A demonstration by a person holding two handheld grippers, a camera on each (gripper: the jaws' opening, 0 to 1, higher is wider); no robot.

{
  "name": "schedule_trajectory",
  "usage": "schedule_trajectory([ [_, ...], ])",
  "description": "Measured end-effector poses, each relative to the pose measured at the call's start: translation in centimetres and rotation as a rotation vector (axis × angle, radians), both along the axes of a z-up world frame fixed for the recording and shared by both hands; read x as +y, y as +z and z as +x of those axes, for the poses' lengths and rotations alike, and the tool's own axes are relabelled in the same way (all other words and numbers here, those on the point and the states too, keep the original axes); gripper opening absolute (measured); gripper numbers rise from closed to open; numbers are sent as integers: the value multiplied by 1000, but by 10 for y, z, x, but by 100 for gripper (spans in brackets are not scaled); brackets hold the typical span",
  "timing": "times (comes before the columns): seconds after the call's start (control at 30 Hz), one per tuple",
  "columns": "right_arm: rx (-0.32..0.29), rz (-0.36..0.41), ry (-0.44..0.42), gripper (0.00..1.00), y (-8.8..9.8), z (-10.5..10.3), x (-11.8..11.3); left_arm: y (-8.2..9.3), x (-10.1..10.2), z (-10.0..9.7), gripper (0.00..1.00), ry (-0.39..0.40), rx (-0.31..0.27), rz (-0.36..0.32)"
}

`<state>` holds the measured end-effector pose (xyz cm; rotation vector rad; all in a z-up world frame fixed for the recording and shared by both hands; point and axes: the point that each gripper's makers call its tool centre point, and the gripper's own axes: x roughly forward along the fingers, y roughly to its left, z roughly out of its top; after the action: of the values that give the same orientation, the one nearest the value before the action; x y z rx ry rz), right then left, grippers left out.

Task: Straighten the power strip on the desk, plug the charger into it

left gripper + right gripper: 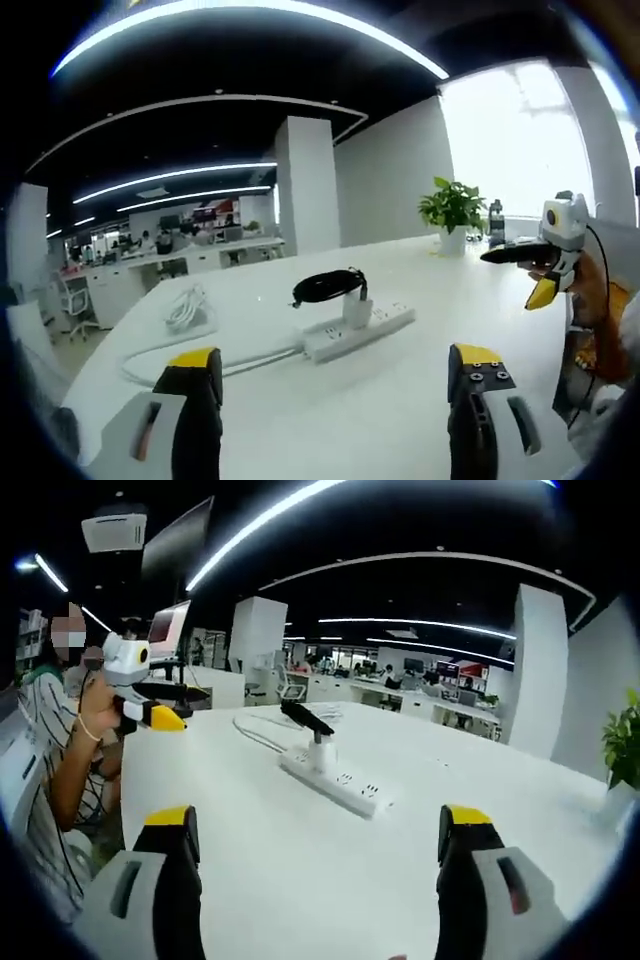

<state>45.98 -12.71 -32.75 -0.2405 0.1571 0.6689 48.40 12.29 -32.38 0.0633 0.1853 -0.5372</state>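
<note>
White desk [400, 420], one power strip [358, 331] mid-surface, one charger [352, 309] already standing in it — both grippers held clear above.

The strip looks light, rigid and slick, likely to skate on the smooth top, so I'd pinch its long sides near the middle; its single stiff cable [180, 352] may tug back. The charger — small, hard, with a black cord bundle on top — wants gripping by the body. Left gripper [340, 400] and right gripper [320, 870]: jaws apart, empty.
</note>
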Motion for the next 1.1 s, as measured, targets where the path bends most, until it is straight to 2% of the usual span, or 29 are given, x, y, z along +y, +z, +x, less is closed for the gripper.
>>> schedule_trajectory([
  [0.23, 12, -24, -37, 99, -11, -12, -11, -9, 3, -9, 95, -3, 17, 9],
  [0.57, 20, 28, -84, 99, -21, -23, -25, -33, 16, -15, 95, 11, 47, 7],
  [0.83, 57, 66, -118, 99, -42, -36, -40, -39, 20, -23, 94, 13, 50, -47],
  [1.1, 56, 74, -145, 99, -47, -45, -51, -39, 26, -33, 95, 42, 40, -46],
])
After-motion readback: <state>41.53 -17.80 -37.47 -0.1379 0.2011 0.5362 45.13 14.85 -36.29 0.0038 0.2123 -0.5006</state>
